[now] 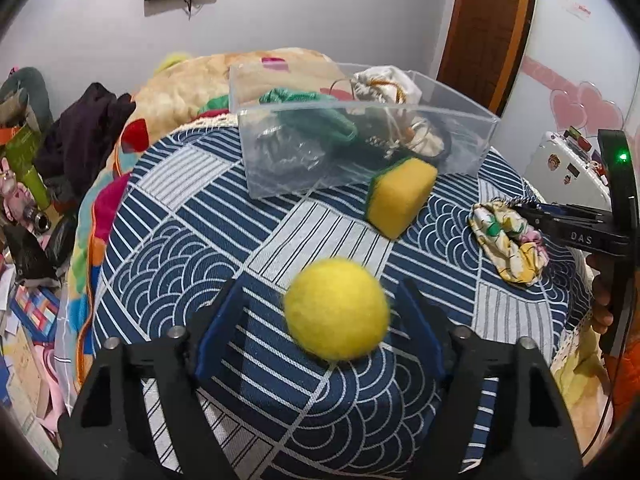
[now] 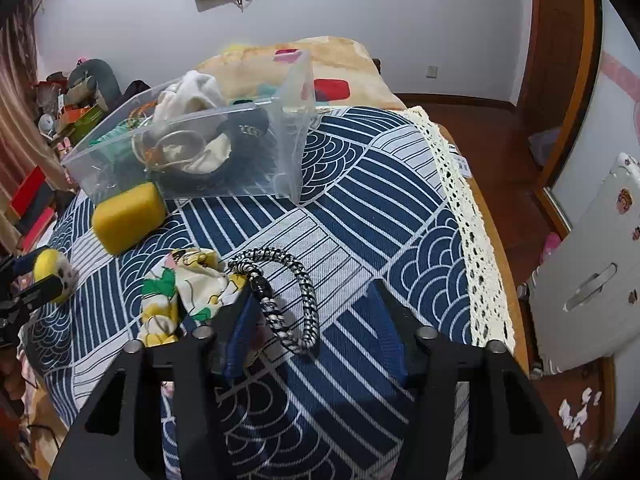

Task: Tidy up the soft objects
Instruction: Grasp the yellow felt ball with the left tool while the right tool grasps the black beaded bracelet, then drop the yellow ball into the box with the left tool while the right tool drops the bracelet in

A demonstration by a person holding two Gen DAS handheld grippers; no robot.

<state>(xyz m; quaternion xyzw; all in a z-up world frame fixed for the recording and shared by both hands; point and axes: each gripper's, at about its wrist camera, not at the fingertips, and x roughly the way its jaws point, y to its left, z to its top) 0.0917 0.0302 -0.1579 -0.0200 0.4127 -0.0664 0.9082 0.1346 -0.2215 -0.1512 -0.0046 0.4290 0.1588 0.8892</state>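
A yellow felt ball [image 1: 337, 309] lies on the blue patterned cloth [image 1: 192, 240] between the fingers of my left gripper [image 1: 320, 312], which is open around it; the ball also shows in the right wrist view [image 2: 50, 270]. A yellow-green sponge [image 1: 402, 197] leans on a clear plastic box [image 1: 280, 152] that holds several soft items. A floral scrunchie [image 1: 508, 240] lies to the right. My right gripper [image 2: 310, 312] is open over a black-and-white braided band [image 2: 298, 304], its left finger beside the scrunchie [image 2: 180, 296]. The sponge [image 2: 128, 216] and box [image 2: 288, 160] stand beyond.
The cloth covers a bed with a lace edge [image 2: 460, 208] on the right. A folded blanket [image 1: 192, 84] lies behind the box. Clutter fills the floor at left [image 1: 28, 208]. A white suitcase [image 2: 592, 272] stands right of the bed.
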